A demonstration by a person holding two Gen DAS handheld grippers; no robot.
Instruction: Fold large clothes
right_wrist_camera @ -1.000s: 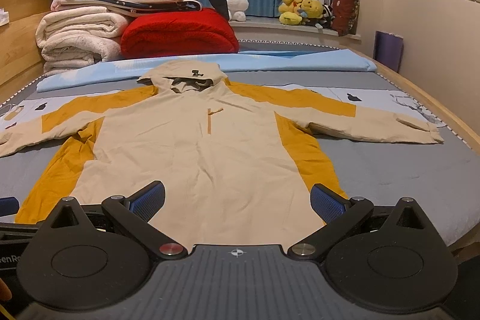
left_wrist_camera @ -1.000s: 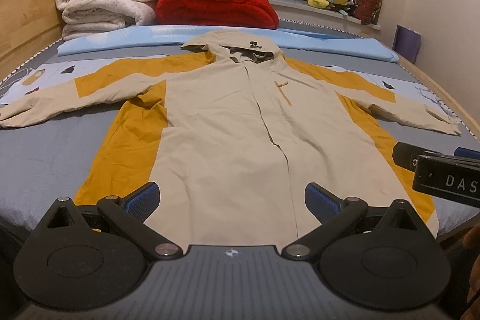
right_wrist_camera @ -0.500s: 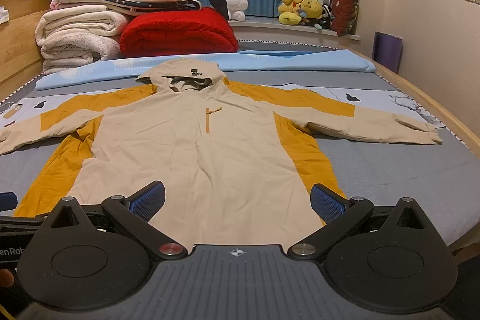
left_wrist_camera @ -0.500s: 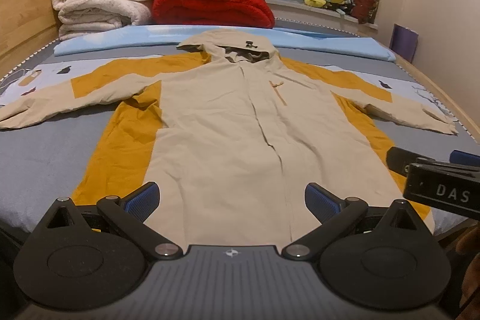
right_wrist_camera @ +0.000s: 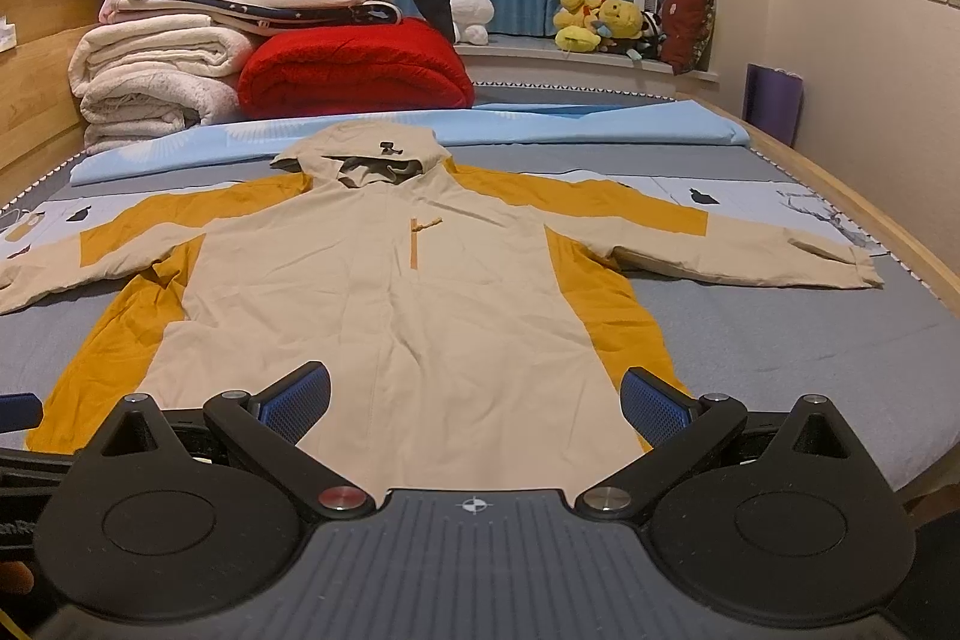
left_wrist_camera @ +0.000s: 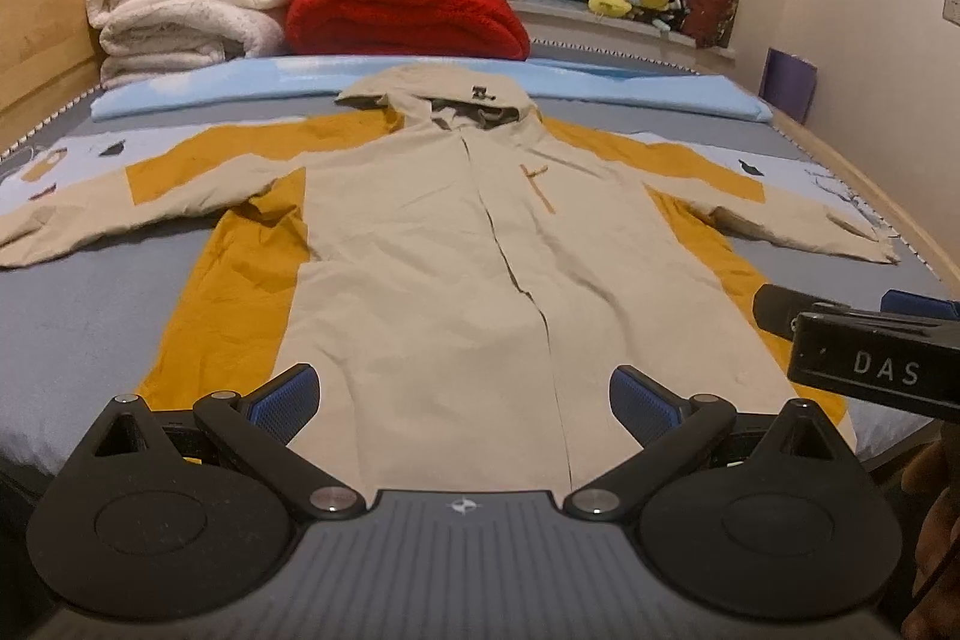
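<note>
Barely any change over the last second: slight drift forward. Jacket (left_wrist_camera: 456, 244) still flat on bed (right_wrist_camera: 798, 334), sleeves out, unfolded. Left claw (left_wrist_camera: 461, 394) and right claw (right_wrist_camera: 474, 397) wide, holding nothing, near hem. Folding not started.

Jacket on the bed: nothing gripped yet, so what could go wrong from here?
Both the left gripper and right gripper hang open at the hem of the jacket; a shallow pinch might catch only the top layer. The spread sleeve reaches near the bed edge and could slide off during a fold.
</note>
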